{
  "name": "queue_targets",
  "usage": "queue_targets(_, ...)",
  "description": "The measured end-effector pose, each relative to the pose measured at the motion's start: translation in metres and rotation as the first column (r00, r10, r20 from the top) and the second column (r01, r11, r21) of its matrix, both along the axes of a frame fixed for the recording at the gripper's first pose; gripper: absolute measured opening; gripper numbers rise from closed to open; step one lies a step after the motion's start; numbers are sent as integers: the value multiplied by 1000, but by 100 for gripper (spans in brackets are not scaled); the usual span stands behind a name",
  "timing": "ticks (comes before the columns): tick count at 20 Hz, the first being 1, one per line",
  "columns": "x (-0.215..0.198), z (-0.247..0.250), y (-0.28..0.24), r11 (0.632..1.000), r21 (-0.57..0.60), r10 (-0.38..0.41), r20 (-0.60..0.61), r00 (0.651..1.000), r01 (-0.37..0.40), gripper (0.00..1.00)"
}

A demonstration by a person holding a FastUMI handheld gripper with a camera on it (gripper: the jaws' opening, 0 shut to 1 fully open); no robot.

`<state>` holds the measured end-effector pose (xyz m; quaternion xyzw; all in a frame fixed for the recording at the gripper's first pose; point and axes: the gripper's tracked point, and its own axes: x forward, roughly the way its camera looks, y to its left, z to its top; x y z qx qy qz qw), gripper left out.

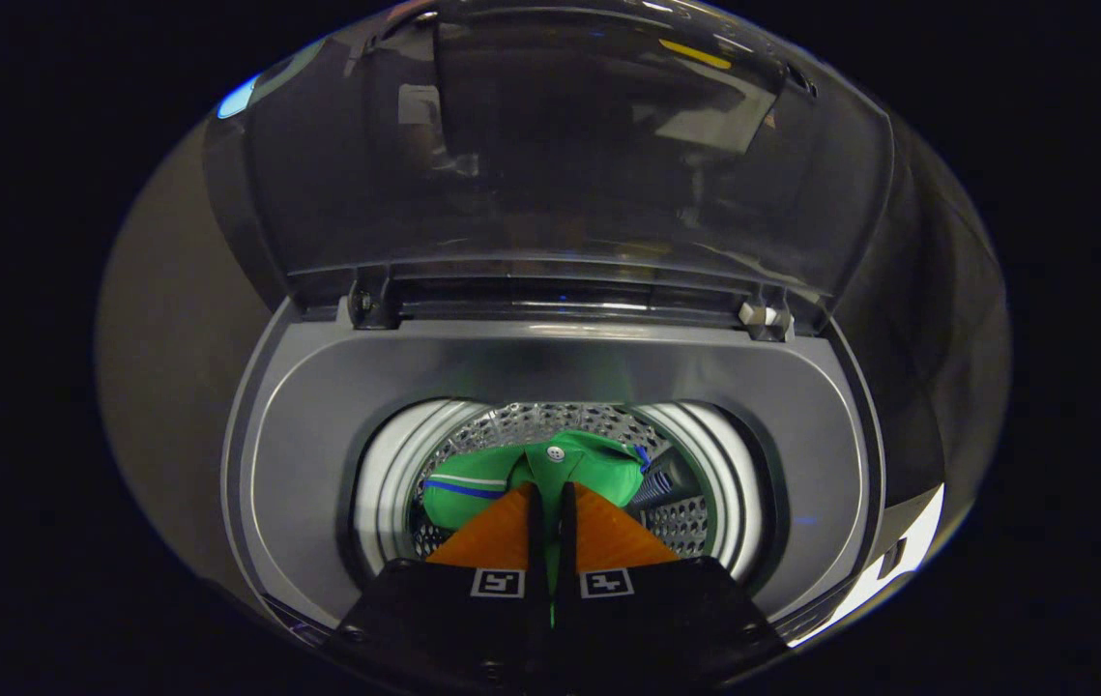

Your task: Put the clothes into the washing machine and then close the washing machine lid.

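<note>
A green garment (574, 466) with a blue-and-white stripe and a white button hangs inside the washing machine's perforated steel drum (521, 422). My gripper (548, 489) points down into the drum's mouth. Its two orange fingers (497, 536) are pressed almost together, and green cloth shows in the thin gap between them, so they are shut on the garment. The machine's tinted transparent lid (560, 145) stands open, tilted up and back beyond the drum. Most of the garment's lower part is hidden behind the fingers.
A grey plastic top deck (318, 435) rings the drum's white collar (386, 474). The lid's two hinges (763, 315) sit at the deck's far edge. Dark cloth hangs around the machine on both sides.
</note>
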<state>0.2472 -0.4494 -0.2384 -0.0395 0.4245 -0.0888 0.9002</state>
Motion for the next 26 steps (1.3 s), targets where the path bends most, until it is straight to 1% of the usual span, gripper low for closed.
queue_targets(2,-8,-11,1,1000,15,7,-67,998,-6,8)
queue_targets(3,-9,-15,0,1000,18,9,-72,997,-8,16)
queue_targets(5,-11,-16,-8,1000,-3,-8,-83,996,8,17)
queue_targets(6,-13,-20,-10,1000,-10,-14,-103,995,13,37)
queue_targets(8,-15,-19,-6,1000,10,12,-113,993,-11,75)
queue_targets(9,-15,-20,-8,1000,-5,18,-117,993,-19,94)
queue_targets(11,-16,-17,-9,1000,-17,18,-105,994,-20,94)
queue_targets(14,-18,-3,-4,1000,3,31,-76,997,-31,94)
queue_targets(15,-17,3,0,999,25,41,-57,998,-39,97)
queue_targets(16,-14,7,4,998,36,47,-34,998,-46,96)
queue_targets(18,-15,20,4,999,33,42,-20,999,-41,98)
queue_targets(21,-13,49,-1,999,17,28,14,1000,-29,98)
queue_targets(23,-9,72,-1,999,30,21,50,999,-22,98)
queue_targets(26,1,120,-4,999,35,8,138,990,-13,98)
